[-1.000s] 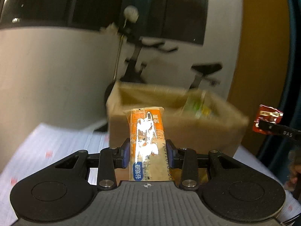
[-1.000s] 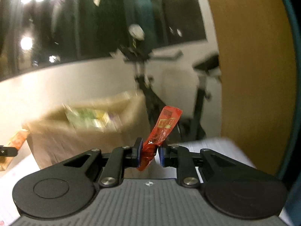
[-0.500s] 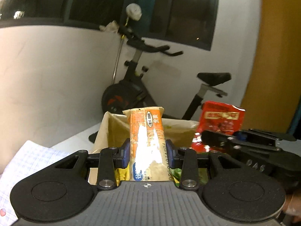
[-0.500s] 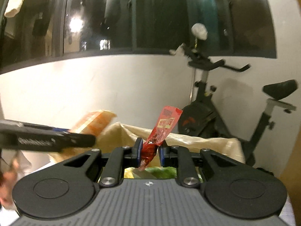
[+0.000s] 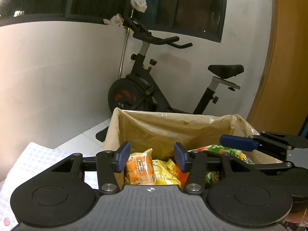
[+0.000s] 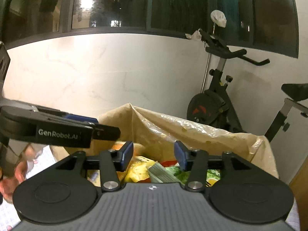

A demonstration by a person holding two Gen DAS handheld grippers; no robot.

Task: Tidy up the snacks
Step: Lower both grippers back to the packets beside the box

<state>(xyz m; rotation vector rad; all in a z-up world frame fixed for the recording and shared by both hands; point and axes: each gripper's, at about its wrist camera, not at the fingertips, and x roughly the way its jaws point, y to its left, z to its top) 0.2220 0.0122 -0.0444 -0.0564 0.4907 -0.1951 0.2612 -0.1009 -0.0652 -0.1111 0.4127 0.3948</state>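
Observation:
A cardboard box lined with a clear plastic bag (image 5: 163, 129) (image 6: 192, 129) holds several snack packets. My left gripper (image 5: 151, 156) is open and empty above the box. The orange snack packet (image 5: 141, 168) lies in the box just below its fingers, beside yellow packets (image 5: 163, 173). My right gripper (image 6: 153, 155) is open and empty over the same box, above yellow (image 6: 138, 171), green (image 6: 179, 173) and red (image 6: 168, 162) packets. Each gripper shows in the other's view: the right one at the right edge (image 5: 250, 144), the left one at the left (image 6: 63, 129).
An exercise bike (image 5: 150, 88) (image 6: 217, 104) stands behind the box against a white wall. A grid-patterned sheet (image 5: 34, 159) covers the surface left of the box. A yellow-brown panel (image 5: 284, 57) stands on the right. A hand (image 6: 21, 169) shows at lower left.
Both grippers opened over the box. The orange packet dropped from the left gripper into the box, and the red packet left the right gripper and now lies among the snacks.

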